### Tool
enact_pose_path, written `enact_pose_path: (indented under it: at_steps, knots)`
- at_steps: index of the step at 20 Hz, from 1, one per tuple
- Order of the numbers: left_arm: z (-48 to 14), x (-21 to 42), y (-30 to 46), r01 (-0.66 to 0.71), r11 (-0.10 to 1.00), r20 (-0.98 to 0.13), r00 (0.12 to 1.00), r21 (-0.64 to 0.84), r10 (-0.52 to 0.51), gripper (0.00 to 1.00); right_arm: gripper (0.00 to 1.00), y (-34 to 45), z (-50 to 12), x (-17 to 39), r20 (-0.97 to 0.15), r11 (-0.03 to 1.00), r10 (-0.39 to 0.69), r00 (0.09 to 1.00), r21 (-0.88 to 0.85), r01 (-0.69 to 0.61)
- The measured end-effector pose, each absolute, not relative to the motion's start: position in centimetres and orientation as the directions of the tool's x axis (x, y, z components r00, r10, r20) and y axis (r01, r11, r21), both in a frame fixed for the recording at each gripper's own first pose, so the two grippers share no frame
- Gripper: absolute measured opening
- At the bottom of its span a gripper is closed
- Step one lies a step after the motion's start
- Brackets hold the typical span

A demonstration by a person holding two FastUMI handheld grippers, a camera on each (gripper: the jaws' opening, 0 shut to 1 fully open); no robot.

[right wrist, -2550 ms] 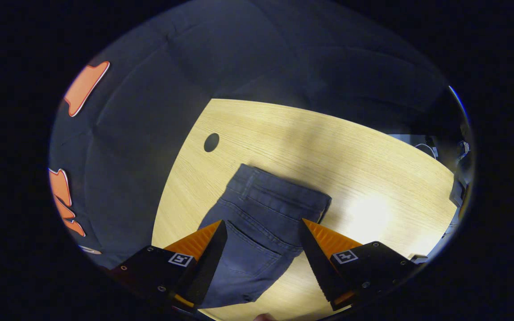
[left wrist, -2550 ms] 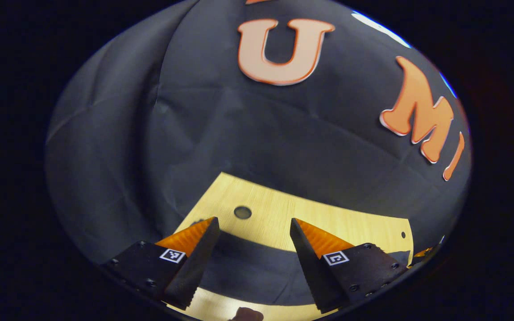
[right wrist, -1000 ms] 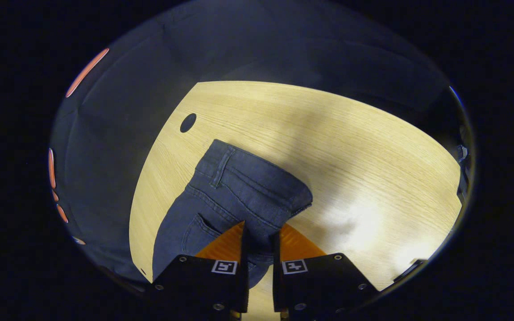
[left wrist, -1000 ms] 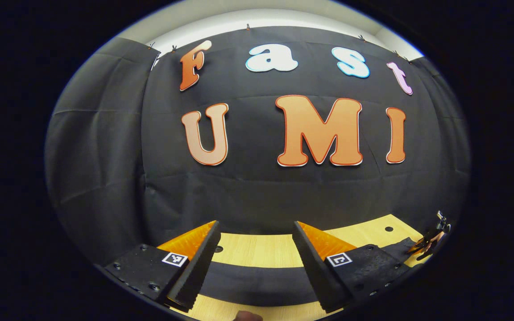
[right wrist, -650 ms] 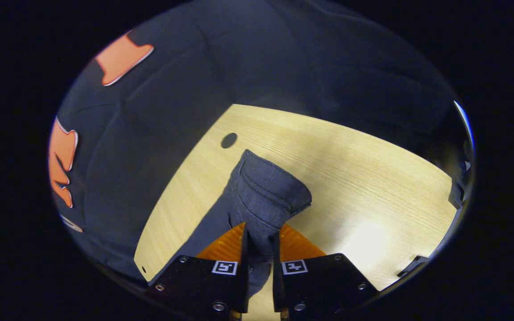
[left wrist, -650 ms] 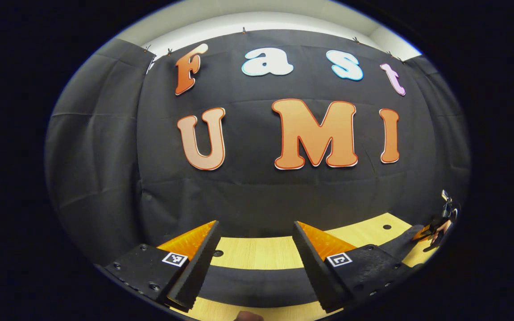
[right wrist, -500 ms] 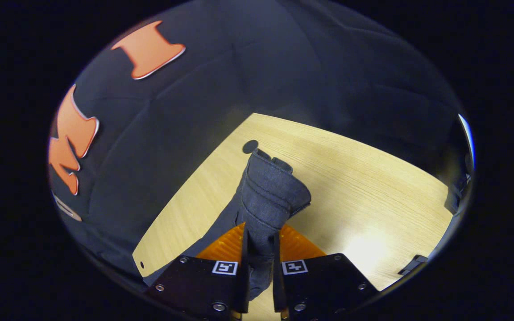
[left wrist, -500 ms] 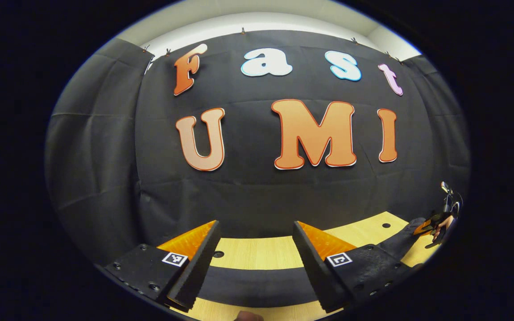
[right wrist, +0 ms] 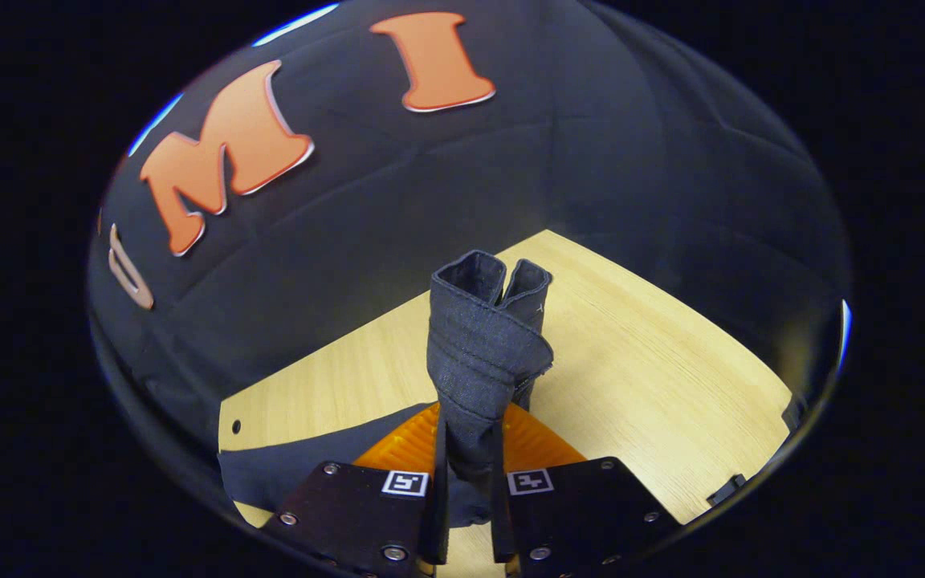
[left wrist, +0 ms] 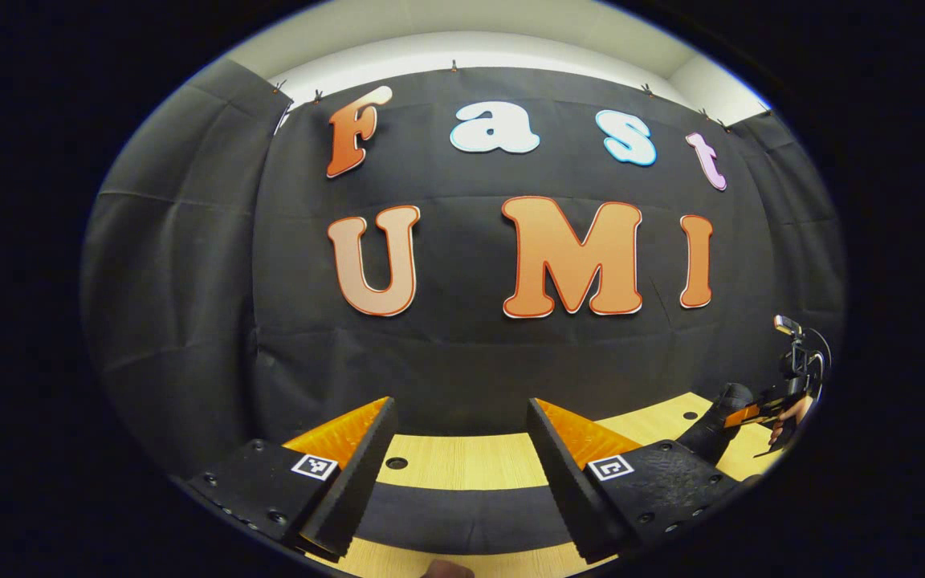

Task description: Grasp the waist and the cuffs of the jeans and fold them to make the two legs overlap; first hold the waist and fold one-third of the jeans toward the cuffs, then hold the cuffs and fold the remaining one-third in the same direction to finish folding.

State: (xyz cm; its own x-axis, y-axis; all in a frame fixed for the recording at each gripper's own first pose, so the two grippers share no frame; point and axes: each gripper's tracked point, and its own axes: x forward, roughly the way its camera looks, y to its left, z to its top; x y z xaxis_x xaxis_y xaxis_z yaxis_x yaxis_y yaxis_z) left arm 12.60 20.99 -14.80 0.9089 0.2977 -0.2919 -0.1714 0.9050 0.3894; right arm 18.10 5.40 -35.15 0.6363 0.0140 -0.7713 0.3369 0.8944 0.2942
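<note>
Denim waist [right wrist: 482, 345] pinched firmly in right gripper [right wrist: 466, 449], raised above table [right wrist: 655, 385]. Carry toward cuffs, lay flat. Left gripper [left wrist: 458, 474] spread wide, empty.

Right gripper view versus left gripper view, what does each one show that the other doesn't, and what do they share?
Right gripper view alone: the right gripper up close, fingers pinching the jeans' waist, which stands bunched above the table.

Left gripper view alone: the left gripper, open with nothing between its fingers, and a hand holding the right gripper far off.

Both: jeans, table, right gripper.
</note>
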Motion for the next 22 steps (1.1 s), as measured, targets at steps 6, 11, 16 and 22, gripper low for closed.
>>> enact_pose_path:
  at_steps: [6,11,16,22]
  knots:
    - [-14.0,10.8,23.9,-0.217,0.889,-0.288,0.892,0.403,0.348,0.97,0.22,15.4,-34.7,19.3,-0.758,0.951,0.096,0.646,0.261,0.165]
    - [-13.9,9.3,26.4,-0.26,0.871,-0.29,0.87,0.416,0.398,0.97,0.22,22.7,-36.1,17.4,-0.775,0.961,0.211,0.596,0.275,0.017]
    - [-13.5,8.1,28.7,-0.304,0.853,-0.285,0.849,0.425,0.444,0.97,0.22,27.1,-37.9,16.4,-0.796,0.974,0.214,0.566,0.22,-0.059]
    - [-13.1,7.6,30.7,-0.334,0.84,-0.277,0.836,0.427,0.474,0.97,0.26,30.7,-39.9,14.6,-0.826,0.958,0.286,0.486,0.249,-0.142]
